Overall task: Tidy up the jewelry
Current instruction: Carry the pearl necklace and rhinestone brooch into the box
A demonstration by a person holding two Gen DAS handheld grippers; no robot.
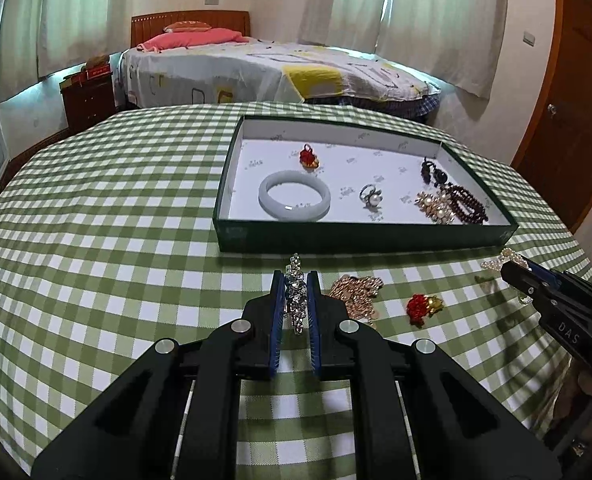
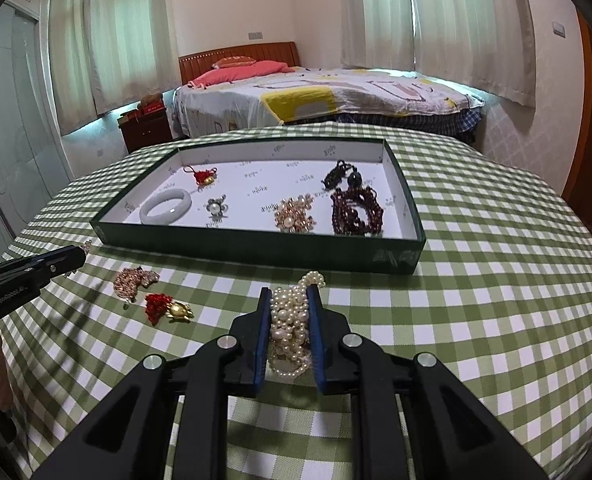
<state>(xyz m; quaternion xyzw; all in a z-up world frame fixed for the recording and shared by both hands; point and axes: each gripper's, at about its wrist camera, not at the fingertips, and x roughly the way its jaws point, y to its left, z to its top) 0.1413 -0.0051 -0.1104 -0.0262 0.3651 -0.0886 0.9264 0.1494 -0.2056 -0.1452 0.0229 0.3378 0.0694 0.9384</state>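
Green-checked tablecloth (image 1: 116, 208) before a bed (image 1: 256, 68), left tool (image 1: 296, 280) gripping crystal piece (image 1: 296, 292), right tool (image 2: 290, 300) gripping pearls (image 2: 290, 320)

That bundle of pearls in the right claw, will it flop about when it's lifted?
Probably: the pearl strands look loosely bunched, and loops spill past the right claw, so they may dangle. Round beads might slip.
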